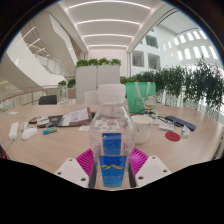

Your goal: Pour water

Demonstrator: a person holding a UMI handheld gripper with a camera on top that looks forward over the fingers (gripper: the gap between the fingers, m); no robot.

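Observation:
A clear plastic water bottle (111, 135) with a blue label and a white cap stands upright between my fingers, filling the middle of the gripper view. My gripper (112, 162) is shut on the bottle, with a pink pad (86, 160) pressing on its left side and the other pad (137, 160) on its right side. The bottle's base is hidden below the fingers. No cup or other vessel for the water shows clearly.
A long wooden table (60, 140) stretches ahead with papers, a black book (75, 117) and small items on the left, and a dark case (181, 122) and a red object (172, 136) on the right. White planters (98, 75) and a green bag (140, 95) stand beyond.

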